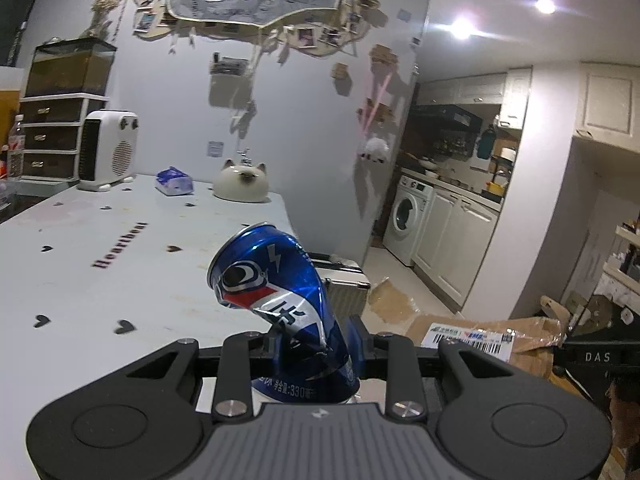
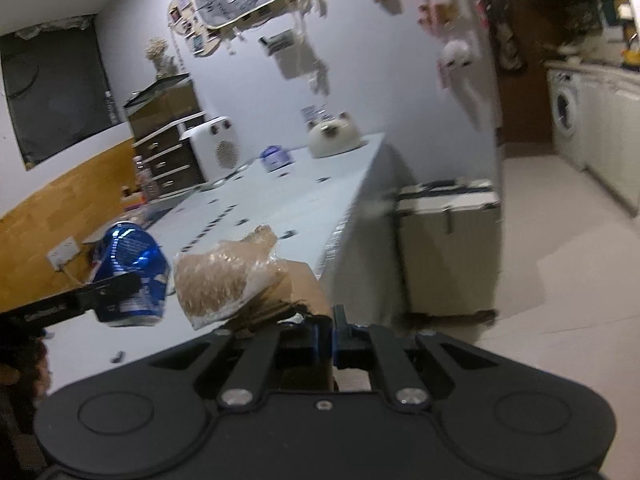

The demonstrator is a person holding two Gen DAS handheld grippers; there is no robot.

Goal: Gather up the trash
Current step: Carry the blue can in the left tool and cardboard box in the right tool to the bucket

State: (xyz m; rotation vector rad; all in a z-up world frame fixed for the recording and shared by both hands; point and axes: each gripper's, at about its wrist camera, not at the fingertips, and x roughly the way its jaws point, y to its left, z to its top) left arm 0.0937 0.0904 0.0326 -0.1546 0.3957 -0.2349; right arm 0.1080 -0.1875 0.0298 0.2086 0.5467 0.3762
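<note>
Blue aluminium, dented at the waist: the can (image 1: pixel 280 304) is pinched by the left tongs (image 1: pixel 318 346) at its crushed middle, open top tilted up and away over the tabletop (image 1: pixel 100 280). My reading is that the crumpled section gives the pads a flat bite, and the upward tilt would keep any dregs inside. From the right wrist view the same can (image 2: pixel 130 272) shows off to the left, carried clear of the surface.

Right tongs (image 2: pixel 332 336) are pressed together on the edge of a crumpled clear wrapper (image 2: pixel 224 280) with brownish contents. It juts up and to the left, held by a thin margin only; I judge that grip the weaker of the two. A brown flat piece just behind it may be card; I cannot tell whether it is held as well.

Both pieces of trash are therefore in hand, neither on the tabletop. No bin is visible in either view.

Room for moving: the tabletop's right edge drops off just beside the tongs, with a metal-trimmed case (image 2: pixel 448 248) against it. Beyond lies open pale floor toward the washing machine (image 1: pixel 408 216). Flattened cardboard (image 1: pixel 492 340) litters the floor near the left tongs. A heater (image 1: pixel 108 152), tissue pack (image 1: pixel 174 182) and cat-shaped pot (image 1: pixel 242 182) sit well apart at the far end.
</note>
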